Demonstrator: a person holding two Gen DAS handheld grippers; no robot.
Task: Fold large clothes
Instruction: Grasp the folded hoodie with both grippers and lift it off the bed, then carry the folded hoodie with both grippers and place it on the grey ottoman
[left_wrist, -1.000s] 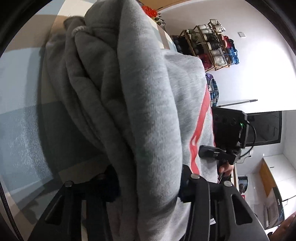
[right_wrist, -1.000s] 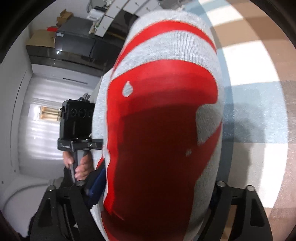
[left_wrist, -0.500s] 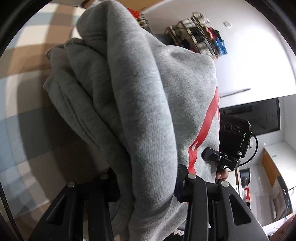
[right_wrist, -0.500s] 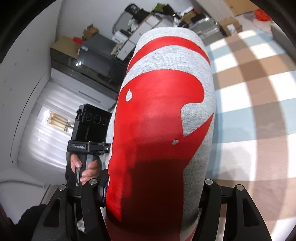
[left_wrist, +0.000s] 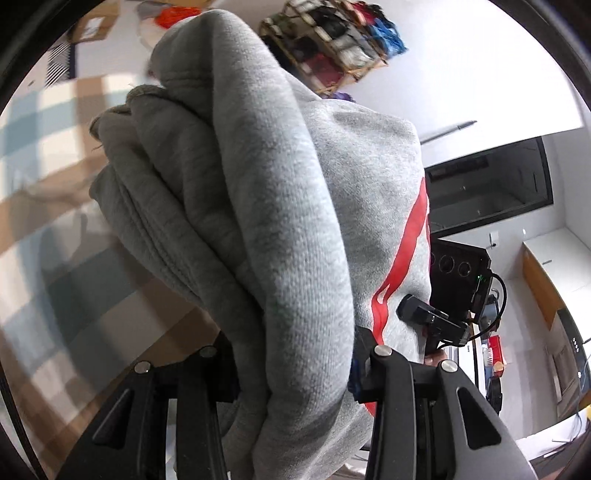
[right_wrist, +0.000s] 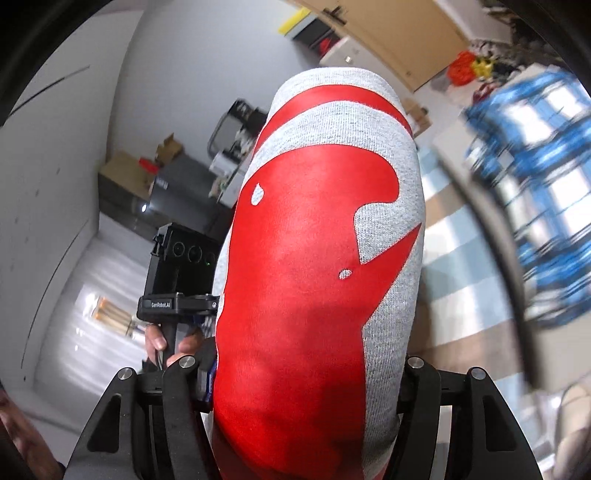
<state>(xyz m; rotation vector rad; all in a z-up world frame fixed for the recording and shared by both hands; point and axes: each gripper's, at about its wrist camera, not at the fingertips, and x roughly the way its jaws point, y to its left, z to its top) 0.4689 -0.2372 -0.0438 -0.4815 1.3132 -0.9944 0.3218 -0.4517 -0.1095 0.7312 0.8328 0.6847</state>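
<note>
Left gripper (left_wrist: 295, 369) clamped on thick bunched folds of the grey sweatshirt (left_wrist: 280, 206), cloth draped forward over and beyond both fingers. Right gripper (right_wrist: 299, 373) likewise closed on the sweatshirt's red-printed side, fabric bulging upward between its jaws. Both held raised above the checked surface (left_wrist: 48, 236), side by side. Opposite handset and gripping hand (right_wrist: 162, 339) seen just left of the right claw.

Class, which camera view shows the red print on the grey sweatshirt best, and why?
The right wrist view: the red print fills the front of the grey sweatshirt there. The left wrist view shows only a thin red streak along the garment's right edge.
</note>
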